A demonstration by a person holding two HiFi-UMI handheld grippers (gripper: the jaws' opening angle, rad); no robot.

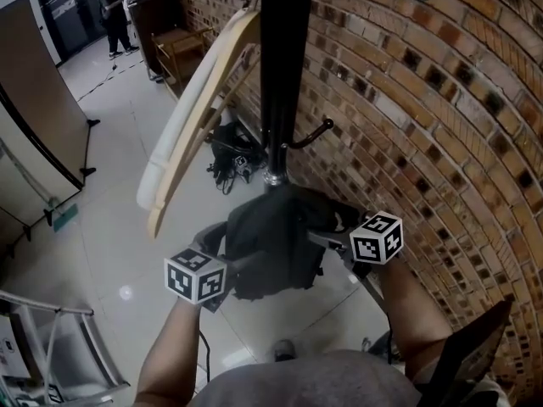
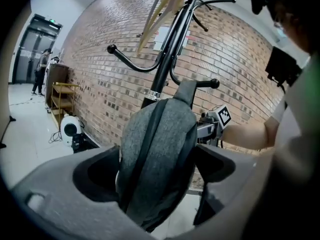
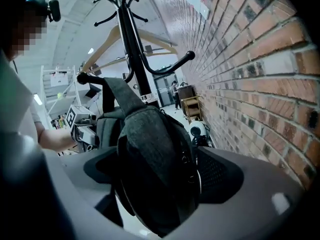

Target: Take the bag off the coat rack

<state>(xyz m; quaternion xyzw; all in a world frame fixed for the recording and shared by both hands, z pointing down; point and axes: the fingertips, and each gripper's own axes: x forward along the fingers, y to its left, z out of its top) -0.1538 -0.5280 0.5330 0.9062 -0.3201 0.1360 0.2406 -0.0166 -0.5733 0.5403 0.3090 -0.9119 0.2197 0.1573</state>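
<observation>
A dark grey bag hangs by its top loop from a low hook of the black coat rack. My left gripper reaches in from the bag's left and my right gripper from its right. In the left gripper view the bag fills the gap between the wide-spread jaws of the left gripper. In the right gripper view the bag likewise sits between the spread jaws of the right gripper. Neither pair of jaws visibly squeezes it.
A brick wall runs close on the right. A wooden hanger hangs from the rack above the bag. Cables and a small device lie on the tiled floor by the rack's foot. A wooden shelf and a person are far back.
</observation>
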